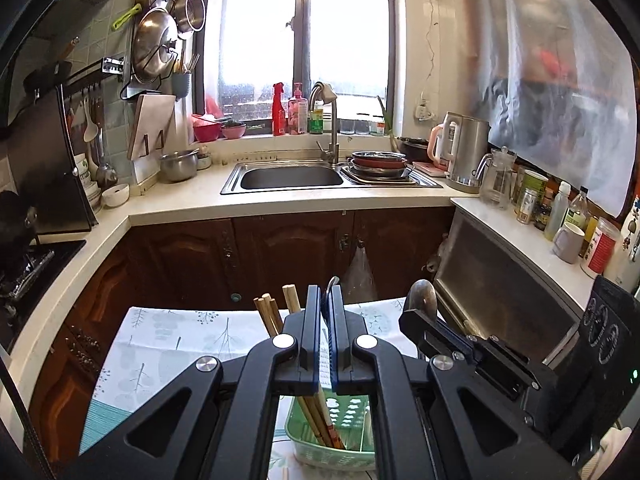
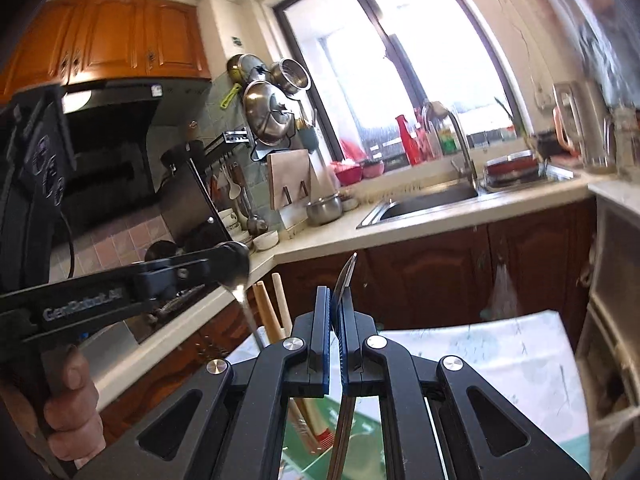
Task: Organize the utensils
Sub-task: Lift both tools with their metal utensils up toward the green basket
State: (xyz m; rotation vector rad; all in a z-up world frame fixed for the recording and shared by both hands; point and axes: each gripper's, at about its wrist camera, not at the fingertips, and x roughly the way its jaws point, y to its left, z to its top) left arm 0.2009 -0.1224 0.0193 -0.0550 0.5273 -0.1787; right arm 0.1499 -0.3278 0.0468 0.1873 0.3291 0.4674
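My left gripper [image 1: 328, 298] is shut on a metal spoon [image 1: 333, 281], held upright over a green slotted basket [image 1: 320, 446]. Several wooden chopsticks [image 1: 276, 312] stand leaning in that basket. My right gripper [image 2: 335, 300] is shut on another metal spoon [image 2: 347, 274], seen edge-on, its handle hanging down toward the basket [image 2: 360, 428]. In the right wrist view the left gripper [image 2: 228, 266] comes in from the left with its spoon [image 2: 239, 276], beside the chopsticks [image 2: 276, 308]. In the left wrist view the right gripper's spoon bowl [image 1: 422, 294] shows at right.
The basket sits on a table with a leaf-print cloth [image 1: 168, 340]. Beyond it are dark wood cabinets [image 1: 280, 252], a counter with a steel sink [image 1: 292, 178], stacked dishes [image 1: 378, 164], a kettle [image 1: 466, 152] and jars at right, and a stove [image 1: 24, 268] at left.
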